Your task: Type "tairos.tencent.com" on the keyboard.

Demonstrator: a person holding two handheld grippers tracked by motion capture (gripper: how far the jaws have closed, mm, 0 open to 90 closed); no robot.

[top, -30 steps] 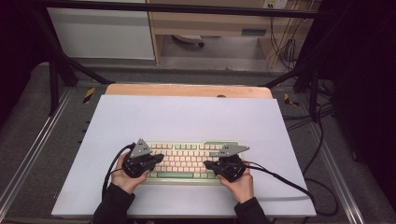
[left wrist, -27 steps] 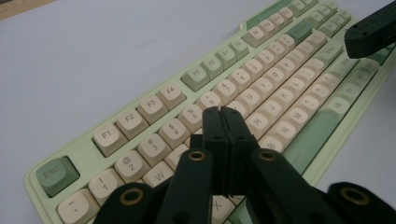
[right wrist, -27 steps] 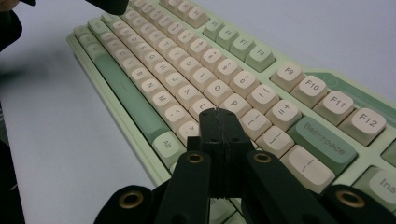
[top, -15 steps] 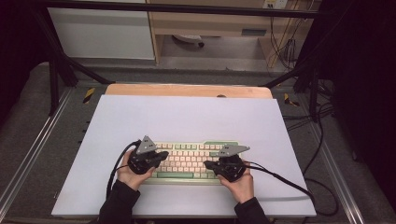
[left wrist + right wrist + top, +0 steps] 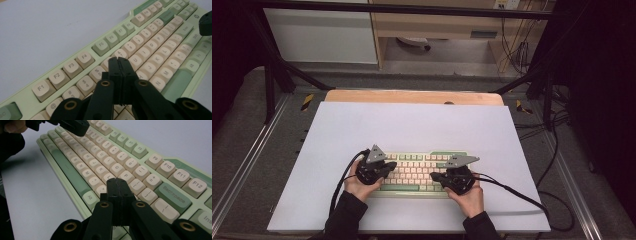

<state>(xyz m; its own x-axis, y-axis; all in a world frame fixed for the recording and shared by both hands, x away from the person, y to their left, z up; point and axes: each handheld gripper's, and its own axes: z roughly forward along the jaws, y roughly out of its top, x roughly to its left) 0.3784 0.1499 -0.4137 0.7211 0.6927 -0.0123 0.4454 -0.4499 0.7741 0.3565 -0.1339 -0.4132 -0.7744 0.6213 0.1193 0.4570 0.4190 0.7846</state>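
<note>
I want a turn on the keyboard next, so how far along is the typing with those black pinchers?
Done: both grippers sit over the keyboard, jaws shut into pointed tips. In hand: the left gripper hovers by the number row near the 6 and 7 keys; the right gripper hangs over keys near P. Left: no key looks pressed down, so how much typing remains can't be told.

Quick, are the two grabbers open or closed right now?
Left gripper: closed, holding nothing, over the keyboard.
Right gripper: closed, holding nothing, over the same keyboard.
</note>
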